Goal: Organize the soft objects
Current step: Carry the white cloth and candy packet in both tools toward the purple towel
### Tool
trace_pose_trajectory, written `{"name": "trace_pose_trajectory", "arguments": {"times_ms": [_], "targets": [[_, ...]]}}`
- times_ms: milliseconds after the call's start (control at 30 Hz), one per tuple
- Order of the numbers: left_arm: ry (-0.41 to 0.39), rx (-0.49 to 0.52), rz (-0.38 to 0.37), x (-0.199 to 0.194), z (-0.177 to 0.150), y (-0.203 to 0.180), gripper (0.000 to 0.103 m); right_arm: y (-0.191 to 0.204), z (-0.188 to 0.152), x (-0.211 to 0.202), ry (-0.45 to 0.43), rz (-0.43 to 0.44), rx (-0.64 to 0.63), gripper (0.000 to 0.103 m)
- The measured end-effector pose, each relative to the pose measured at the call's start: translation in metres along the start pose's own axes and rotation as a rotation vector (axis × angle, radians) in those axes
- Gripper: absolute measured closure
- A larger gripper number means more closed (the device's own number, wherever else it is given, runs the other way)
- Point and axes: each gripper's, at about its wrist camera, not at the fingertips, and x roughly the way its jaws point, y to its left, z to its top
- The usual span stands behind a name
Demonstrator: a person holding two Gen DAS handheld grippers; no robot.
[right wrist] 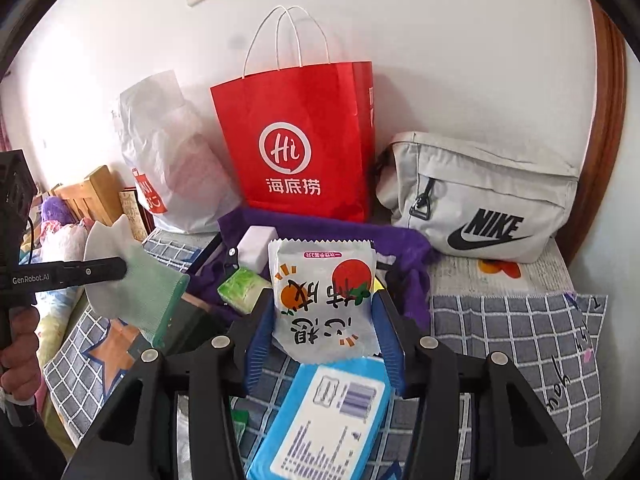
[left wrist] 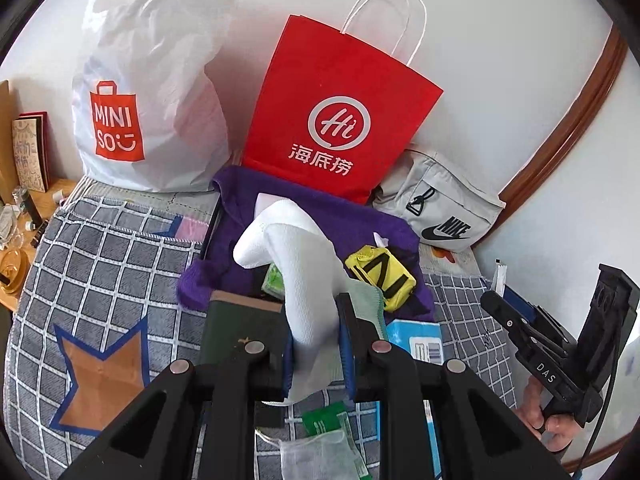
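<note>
My left gripper is shut on a white sock with a green cuff, which sticks up and bends left over a purple cloth. From the right wrist view the same sock hangs at the left in the left gripper. My right gripper is shut on a white snack packet printed with oranges, held upright above the bed. In the left wrist view the right gripper appears at the right edge, held by a hand.
A red paper bag, a white Miniso plastic bag and a grey Nike bag stand along the wall. On the checked blanket lie a yellow pouch, a blue packet, a green tissue pack and a dark book.
</note>
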Motion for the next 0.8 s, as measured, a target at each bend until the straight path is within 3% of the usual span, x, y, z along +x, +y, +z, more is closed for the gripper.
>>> {"name": "trace_pose_trajectory", "arguments": {"times_ms": [400, 433, 467, 533, 800], "targets": [[0.023, 0.019, 0.042, 0.037, 0.031, -0.003, 0.085, -0.005, 0.038, 0.043, -0.015, 0.005, 0.011, 0.055], [0.027, 0.021, 0.043, 0.041, 0.033, -0.003, 0.085, -0.006, 0.04, 0.045, -0.016, 0.002, 0.011, 0.059], [0.029, 0.022, 0.044, 0.043, 0.034, -0.003, 0.085, -0.006, 0.043, 0.051, -0.013, 0.006, 0.006, 0.071], [0.033, 0.026, 0.047, 0.05, 0.036, -0.002, 0.085, -0.008, 0.044, 0.06, 0.011, 0.015, -0.002, 0.08], [0.065, 0.021, 0.03, 0.077, 0.039, -0.002, 0.085, -0.038, 0.03, 0.075, 0.063, -0.013, 0.018, 0.079]]}}
